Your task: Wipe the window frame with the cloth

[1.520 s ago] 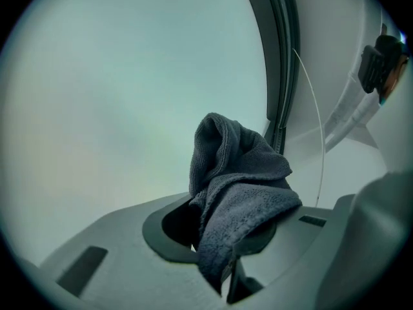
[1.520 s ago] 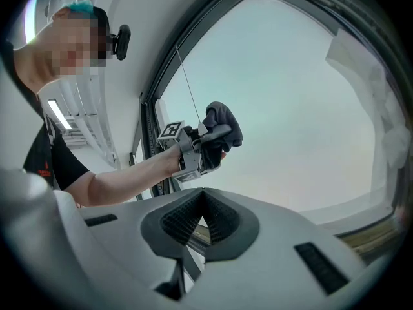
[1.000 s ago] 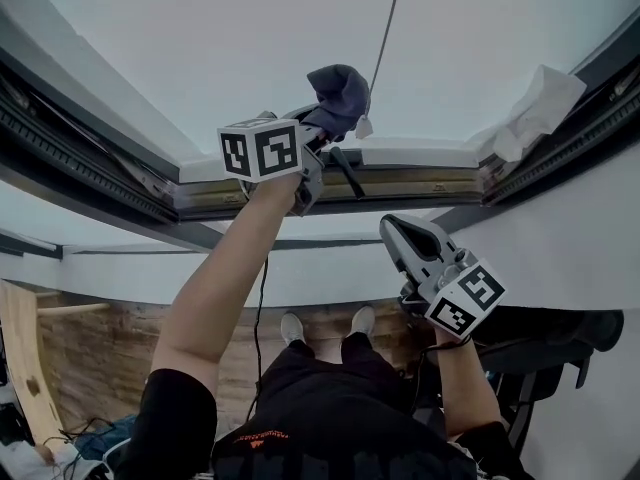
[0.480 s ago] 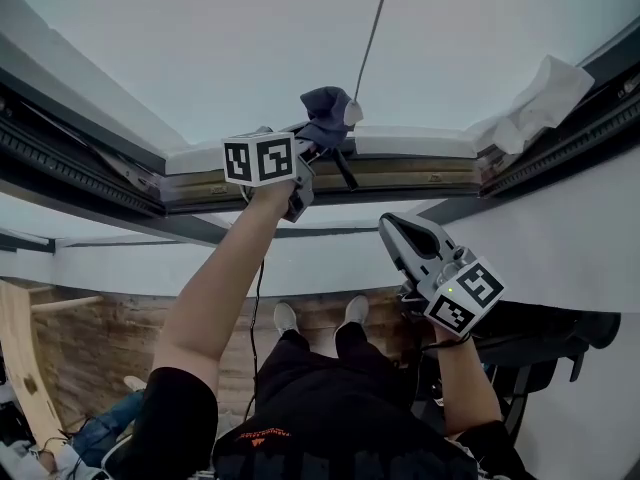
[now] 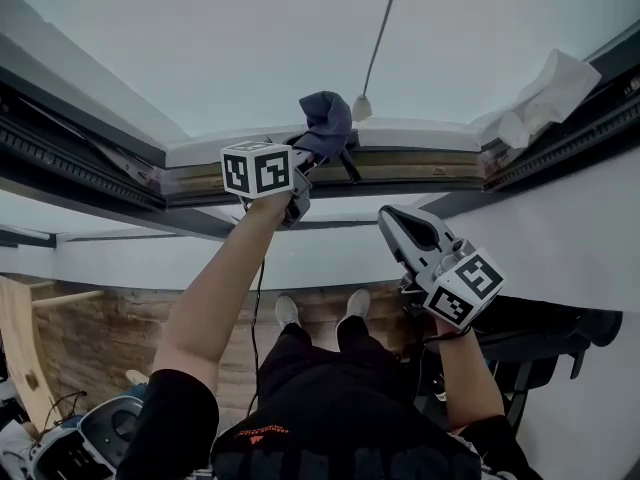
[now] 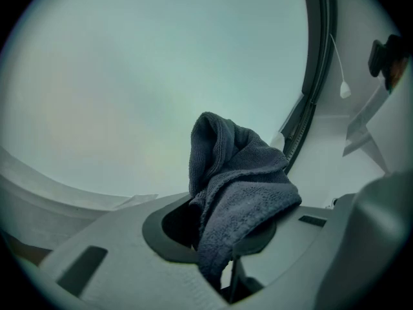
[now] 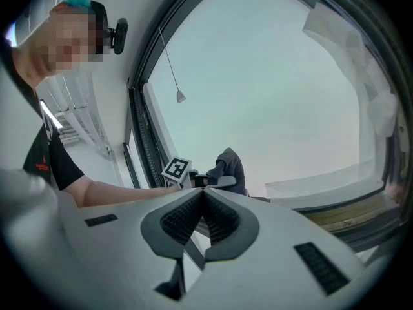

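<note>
Cloth (image 6: pixel 242 179) end buried inside left tongs (image 6: pixel 222 247)

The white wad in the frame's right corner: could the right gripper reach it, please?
Probably yes: the right gripper hangs below the white wad, nothing between, though its jaws are shut.

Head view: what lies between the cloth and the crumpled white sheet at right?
In the head view, the cord's white pull hangs just right of the cloth; from there to the sheet, only bare window frame.

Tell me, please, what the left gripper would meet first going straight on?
Probably the window glass: the left gripper, jaws shut on the cloth, points at it beside the window frame, so the cloth would touch first, though depth is unclear.
</note>
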